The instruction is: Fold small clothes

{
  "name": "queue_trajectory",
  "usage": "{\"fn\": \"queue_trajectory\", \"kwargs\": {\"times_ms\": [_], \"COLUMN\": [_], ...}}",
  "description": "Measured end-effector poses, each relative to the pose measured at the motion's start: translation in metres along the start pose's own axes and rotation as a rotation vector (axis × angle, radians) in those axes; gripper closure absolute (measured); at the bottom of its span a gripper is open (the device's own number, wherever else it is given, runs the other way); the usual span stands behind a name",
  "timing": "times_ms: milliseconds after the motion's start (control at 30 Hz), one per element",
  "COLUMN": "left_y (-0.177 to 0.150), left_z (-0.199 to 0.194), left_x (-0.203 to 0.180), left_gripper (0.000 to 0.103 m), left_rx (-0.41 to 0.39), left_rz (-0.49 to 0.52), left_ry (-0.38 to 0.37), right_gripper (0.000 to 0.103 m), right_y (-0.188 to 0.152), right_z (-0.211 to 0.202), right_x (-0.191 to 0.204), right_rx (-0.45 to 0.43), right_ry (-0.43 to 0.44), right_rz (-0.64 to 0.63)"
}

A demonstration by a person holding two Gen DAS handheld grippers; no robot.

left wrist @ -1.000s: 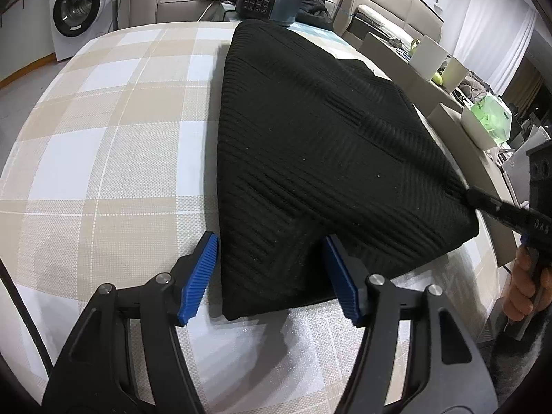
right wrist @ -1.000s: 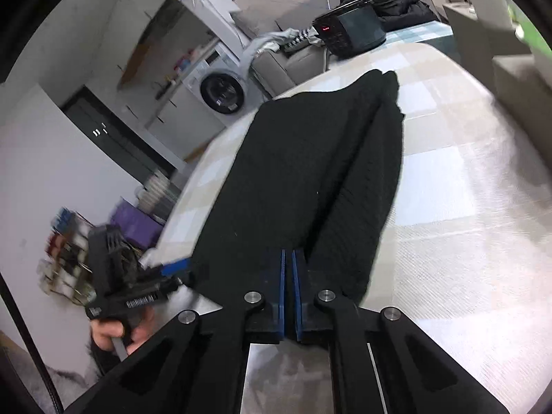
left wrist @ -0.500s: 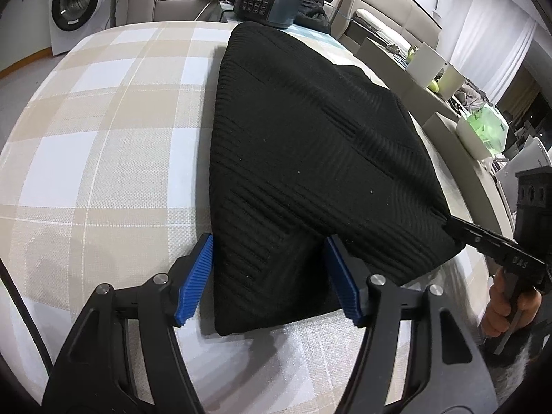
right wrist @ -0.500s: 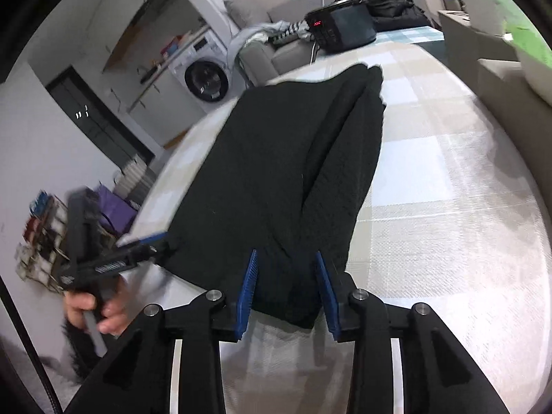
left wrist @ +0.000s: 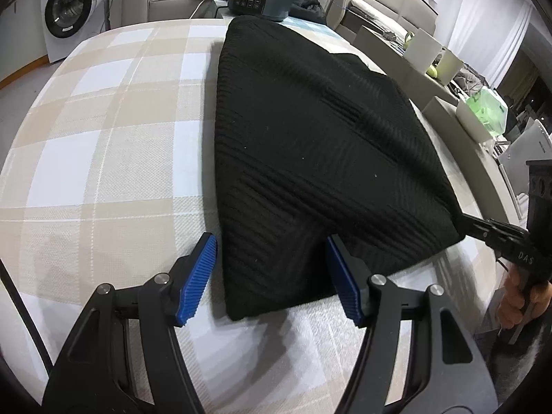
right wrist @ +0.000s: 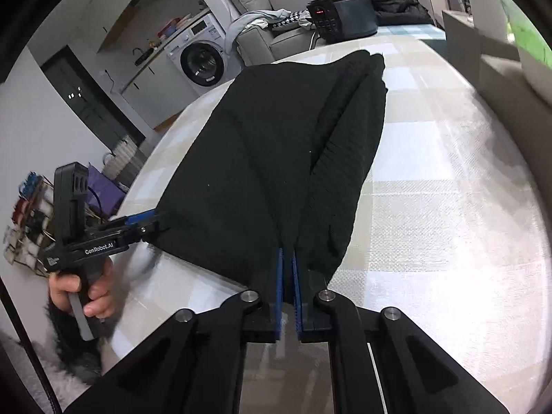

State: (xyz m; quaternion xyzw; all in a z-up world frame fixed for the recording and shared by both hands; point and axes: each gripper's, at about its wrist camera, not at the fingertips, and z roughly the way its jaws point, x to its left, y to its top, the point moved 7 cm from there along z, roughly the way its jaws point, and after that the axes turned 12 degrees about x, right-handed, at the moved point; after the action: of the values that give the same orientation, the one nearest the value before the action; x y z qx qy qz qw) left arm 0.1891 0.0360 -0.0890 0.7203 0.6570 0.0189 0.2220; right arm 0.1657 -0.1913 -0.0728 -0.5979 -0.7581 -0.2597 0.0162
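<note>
- Black knit [left wrist: 310, 145] lies flat on the checked table [left wrist: 103, 138]; looks soft, floppy and thick, probably grippy.
- Left gripper [left wrist: 272, 276] gapes wide around the near corner, holding nothing.
- Right gripper [right wrist: 288, 276] is pinched onto its hem corner.
- I'd grab corners.

The left gripper [left wrist: 270, 276] gapes wide at six o'clock, while the right gripper [right wrist: 288, 289] is pinched nearly closed.

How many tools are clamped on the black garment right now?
1. The right tool is shut on the black garment's near right corner. The left tool straddles the near left corner, jaws open, gripping nothing.
</note>
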Motion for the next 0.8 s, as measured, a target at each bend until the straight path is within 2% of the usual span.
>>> {"fn": "queue_trajectory", "kwargs": {"times_ms": [100,200,267,367,467,500,600,800], "left_y": [0.010,0.030,0.047,0.058,0.059,0.060,0.052,0.021], "left_z": [-0.010,-0.009,0.001,0.015,0.021,0.020,0.019,0.011], "left_x": [0.006,0.010,0.010,0.005,0.002,0.003,0.004,-0.002], "left_gripper": [0.041,0.041,0.041,0.042,0.042,0.043,0.046,0.047], "left_rx": [-0.043,-0.070,-0.061,-0.032,-0.029,-0.035,-0.032,-0.016], "left_rz": [-0.021,-0.050,-0.059,-0.043,-0.025,-0.023,-0.018,-0.001], "left_ry": [-0.030,-0.031,-0.035,-0.003,0.018,0.014,-0.014,-0.025], "right_gripper": [0.083,0.069,0.066,0.066,0.066,0.074,0.082,0.083], "right_y": [0.004,0.017,0.030,0.050,0.066,0.069,0.077,0.086], "right_z": [-0.012,-0.021,-0.016,-0.003,0.018,0.024,0.035,0.044], "right_x": [-0.011,-0.035,-0.049,-0.061,-0.071,-0.072,-0.062,-0.047], "right_rx": [-0.049,-0.131,-0.151,-0.167,-0.135,-0.124,-0.102,-0.067], "right_ry": [0.053,0.065,0.078,0.083,0.123,0.121,0.141,0.149], "right_rz": [0.053,0.170,0.235,0.280,0.321,0.315,0.265,0.190]}}
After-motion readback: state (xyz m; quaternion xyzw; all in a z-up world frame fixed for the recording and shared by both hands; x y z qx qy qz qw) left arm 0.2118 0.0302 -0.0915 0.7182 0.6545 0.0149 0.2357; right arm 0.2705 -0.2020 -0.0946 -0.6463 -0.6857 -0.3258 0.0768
